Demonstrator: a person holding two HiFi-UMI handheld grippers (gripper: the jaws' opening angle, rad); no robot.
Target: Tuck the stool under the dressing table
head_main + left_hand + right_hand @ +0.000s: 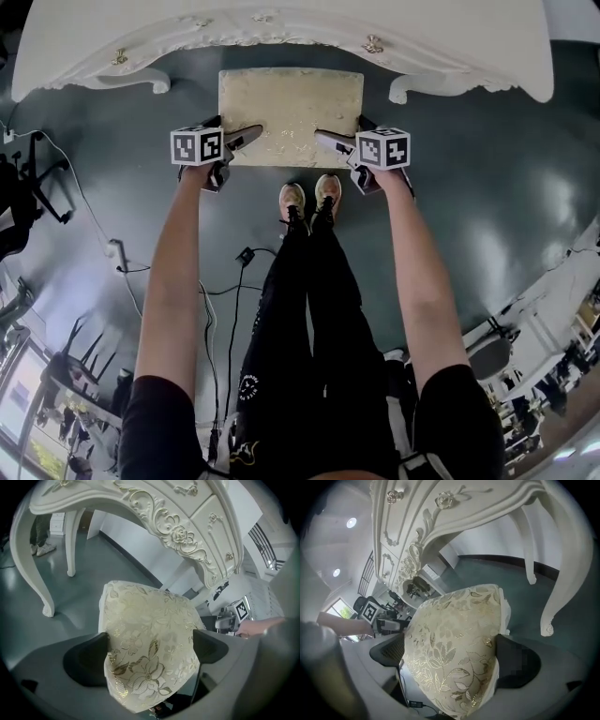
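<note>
Left gripper (246,137) and right gripper (330,141) each clamp a near corner of the stool (291,101), which stands on the floor at the dressing table's (281,26) front edge, so we should push both sides evenly, straight under.

Woven cloth w/ shiny gold thread on stool (291,103); glossy white-painted dressing table (281,23); smooth, semi-gloss floor (487,187).

Black trousers (309,337), black sleeves (161,427), tan shoes (292,200)
</note>
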